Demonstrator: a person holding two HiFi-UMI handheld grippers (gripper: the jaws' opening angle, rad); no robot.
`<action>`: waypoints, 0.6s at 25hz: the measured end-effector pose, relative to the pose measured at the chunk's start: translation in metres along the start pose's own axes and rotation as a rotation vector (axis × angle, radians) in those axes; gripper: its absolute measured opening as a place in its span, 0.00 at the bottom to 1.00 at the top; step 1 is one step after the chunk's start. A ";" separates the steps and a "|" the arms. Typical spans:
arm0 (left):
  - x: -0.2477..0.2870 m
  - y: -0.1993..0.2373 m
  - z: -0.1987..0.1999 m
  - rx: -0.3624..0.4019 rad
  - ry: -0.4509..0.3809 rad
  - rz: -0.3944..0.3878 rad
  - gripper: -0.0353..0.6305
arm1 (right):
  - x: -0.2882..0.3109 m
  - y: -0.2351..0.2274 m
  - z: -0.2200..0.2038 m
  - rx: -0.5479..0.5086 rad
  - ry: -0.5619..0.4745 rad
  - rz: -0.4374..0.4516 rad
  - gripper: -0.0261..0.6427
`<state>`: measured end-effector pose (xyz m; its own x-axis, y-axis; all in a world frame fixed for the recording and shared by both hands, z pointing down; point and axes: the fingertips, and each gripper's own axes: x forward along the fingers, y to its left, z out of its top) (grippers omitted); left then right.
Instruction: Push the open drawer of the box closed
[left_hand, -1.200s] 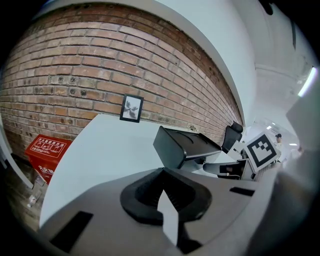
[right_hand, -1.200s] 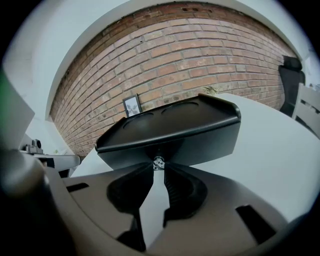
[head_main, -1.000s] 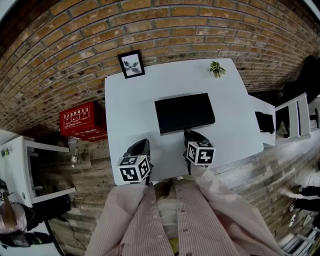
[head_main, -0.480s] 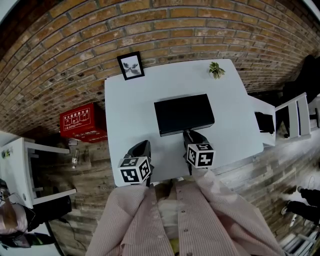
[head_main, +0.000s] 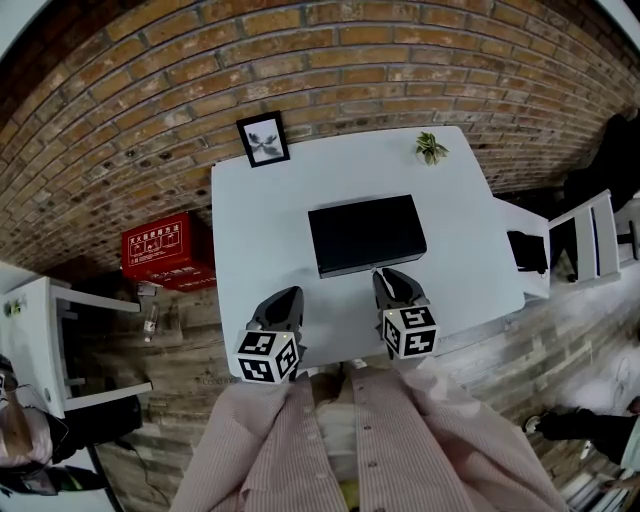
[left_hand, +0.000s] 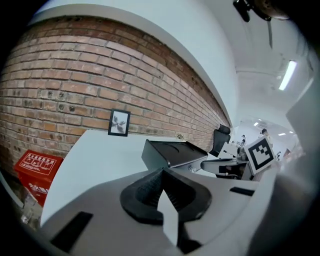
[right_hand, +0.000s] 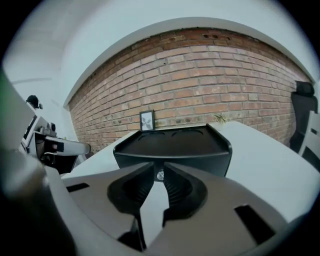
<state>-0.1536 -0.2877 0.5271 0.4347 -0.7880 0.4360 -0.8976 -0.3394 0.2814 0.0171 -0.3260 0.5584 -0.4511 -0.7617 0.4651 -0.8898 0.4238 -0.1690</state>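
Note:
A black box (head_main: 366, 233) lies in the middle of the white table (head_main: 260, 230). Its drawer front faces me and carries a small silver knob (right_hand: 160, 175). The drawer looks about flush with the box. My right gripper (head_main: 388, 275) points at that front, tips just short of it. In the right gripper view the box (right_hand: 172, 145) fills the middle, and the right gripper (right_hand: 158, 167) shows a narrow gap, its jaws closing. The knob shows through the gap, untouched by the pads. My left gripper (head_main: 285, 297) hovers over bare table left of the box, its jaws together (left_hand: 161, 172) and empty.
A framed picture (head_main: 265, 138) and a small plant (head_main: 432, 148) stand at the table's far edge by the brick wall. A red box (head_main: 168, 250) sits on the floor to the left, with a white shelf (head_main: 40, 330) beyond it. A white chair (head_main: 590, 235) stands at the right.
Both grippers have drawn back a little toward me, the right one more, so its tips sit just off the box front. The box has stayed put.

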 end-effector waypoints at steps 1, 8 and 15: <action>-0.003 -0.002 0.005 0.014 -0.017 -0.004 0.05 | -0.005 0.002 0.005 -0.015 -0.017 0.014 0.11; -0.022 -0.007 0.035 0.077 -0.125 0.024 0.05 | -0.035 0.012 0.039 -0.005 -0.132 0.095 0.05; -0.045 -0.005 0.064 0.079 -0.226 0.075 0.05 | -0.055 0.019 0.078 -0.020 -0.237 0.156 0.05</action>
<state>-0.1731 -0.2829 0.4514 0.3472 -0.9043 0.2483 -0.9335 -0.3080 0.1836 0.0197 -0.3142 0.4620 -0.5877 -0.7791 0.2184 -0.8082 0.5524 -0.2041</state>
